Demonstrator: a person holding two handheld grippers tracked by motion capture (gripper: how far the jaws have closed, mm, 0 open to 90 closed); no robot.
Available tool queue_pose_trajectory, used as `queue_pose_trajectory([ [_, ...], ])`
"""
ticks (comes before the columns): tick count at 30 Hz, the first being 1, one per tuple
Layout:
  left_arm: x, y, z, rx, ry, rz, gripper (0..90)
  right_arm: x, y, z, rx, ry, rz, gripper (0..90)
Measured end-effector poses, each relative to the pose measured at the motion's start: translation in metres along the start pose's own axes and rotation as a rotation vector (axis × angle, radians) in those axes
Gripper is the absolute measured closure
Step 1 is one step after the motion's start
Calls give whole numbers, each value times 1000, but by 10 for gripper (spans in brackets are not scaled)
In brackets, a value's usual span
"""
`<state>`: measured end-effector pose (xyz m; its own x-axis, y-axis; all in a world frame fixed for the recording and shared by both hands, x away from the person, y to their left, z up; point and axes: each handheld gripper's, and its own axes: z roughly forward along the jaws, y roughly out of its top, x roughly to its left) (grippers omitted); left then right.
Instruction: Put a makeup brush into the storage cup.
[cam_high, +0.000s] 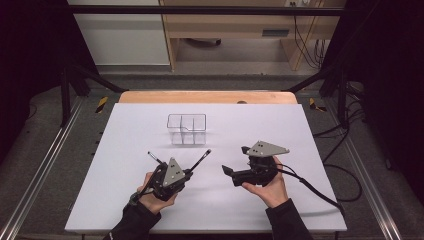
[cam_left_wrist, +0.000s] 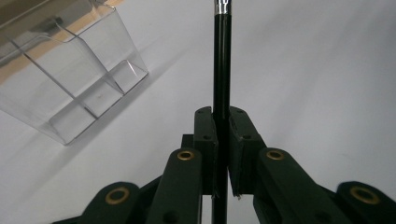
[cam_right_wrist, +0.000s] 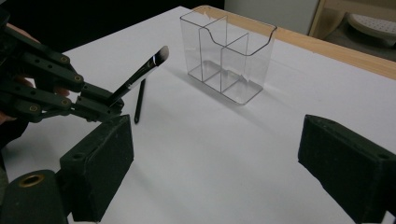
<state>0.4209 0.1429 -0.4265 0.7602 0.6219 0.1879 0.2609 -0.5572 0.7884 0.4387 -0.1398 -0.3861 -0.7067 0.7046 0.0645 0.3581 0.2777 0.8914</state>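
Left gripper (cam_high: 186, 172) is pinching a makeup brush (cam_high: 200, 161) angling bristles-up toward the empty clear organizer (cam_high: 187, 129), while right gripper (cam_high: 235, 162) is spreading empty beside it.

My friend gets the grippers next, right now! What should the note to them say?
Left gripper: shut on a black makeup brush, bristle end raised toward the organizer.
Right gripper: fingers wide open, nothing between them, held just above the table.
Things: a second thin black brush or pencil lies on the white table by the left gripper. The clear plastic organizer stands mid-table, its compartments looking empty.
Done: one brush picked up.
Left, probably: drop the held brush into a compartment, then fetch the one lying flat.
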Motion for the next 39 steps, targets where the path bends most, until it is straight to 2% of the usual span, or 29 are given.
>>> queue_pose_trajectory([
  [1, 0, -1, 1, -2, -3, -18, 829, 0, 0, 1, -3, 2, 5, 105],
  [7, -4, -1, 3, -21, -6, -64, 829, 4, -3, 8, -43, 1, 39, 109],
  [17, -6, 0, 5, -44, 19, -142, 830, 8, -6, 19, -60, 33, 89, 136],
  [24, -11, 0, 10, -46, 21, -168, 830, 10, -4, 25, -85, 58, 149, 170],
  [31, -11, 3, 11, -65, 37, -194, 830, 17, 1, 35, -79, 60, 135, 223],
  [39, -14, 7, 14, -71, 54, -215, 830, 15, 4, 43, -117, 62, 200, 269],
])
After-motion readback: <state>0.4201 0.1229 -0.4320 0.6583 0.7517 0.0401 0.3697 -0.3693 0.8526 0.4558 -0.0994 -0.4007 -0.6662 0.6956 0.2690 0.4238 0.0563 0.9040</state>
